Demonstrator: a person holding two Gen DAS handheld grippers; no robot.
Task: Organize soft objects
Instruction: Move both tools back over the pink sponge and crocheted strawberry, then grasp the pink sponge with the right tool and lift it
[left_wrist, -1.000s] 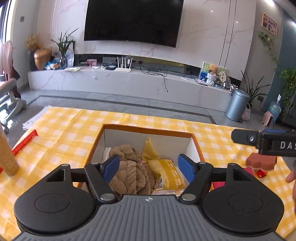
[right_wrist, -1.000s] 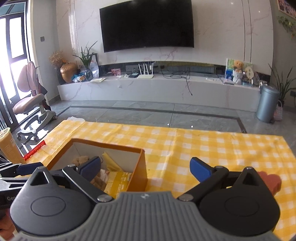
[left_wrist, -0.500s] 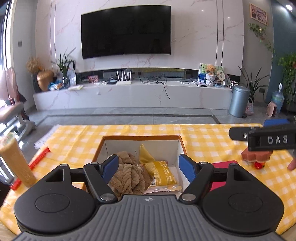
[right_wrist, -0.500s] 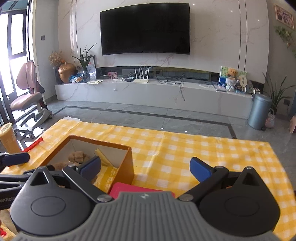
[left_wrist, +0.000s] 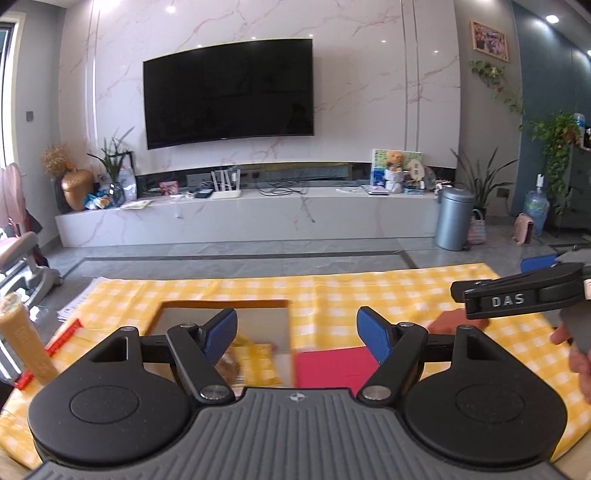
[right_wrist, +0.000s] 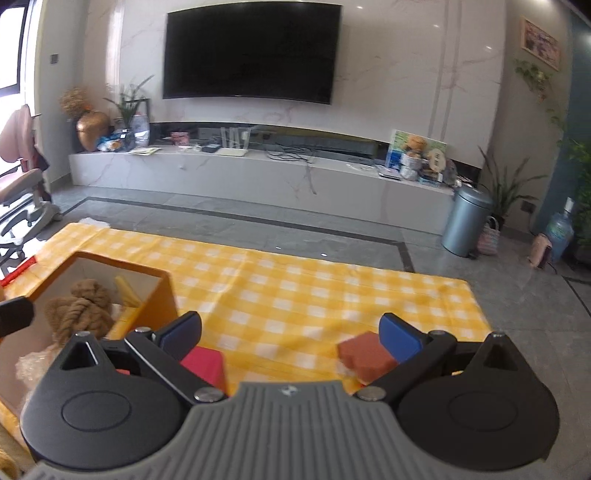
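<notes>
Two grippers hang with jaws spread over the yellow-and-white checked tablecloth (right_wrist: 295, 295), and both views have tipped up since half a second ago: the wall television (left_wrist: 229, 98) now fills more of each frame and the cloth sits lower. In the left wrist view the orange-rimmed open cardboard box (left_wrist: 221, 306) has slid from the centre toward the lower left and is smeared by motion, so its contents are hard to read there. In the right wrist view the box (right_wrist: 159, 314) lies at the lower left, holding the brown knitted plush (right_wrist: 83, 314) and a yellow packet (right_wrist: 125, 293). The flat red rectangular pad (left_wrist: 332, 365) lies on the cloth just right of the box; earlier only its top edge showed between the right fingers.

The left gripper (left_wrist: 297, 336) points level across the table, its blue-padded fingers apart with nothing between them. The right gripper (right_wrist: 291, 334), also apart and empty, has turned so that the terracotta paw-shaped foam block (right_wrist: 365, 356) now shows just inside its right finger, resting on the cloth. From the left wrist view that gripper's black body (left_wrist: 524, 295) enters at the right edge above the same block (left_wrist: 454, 321).
</notes>
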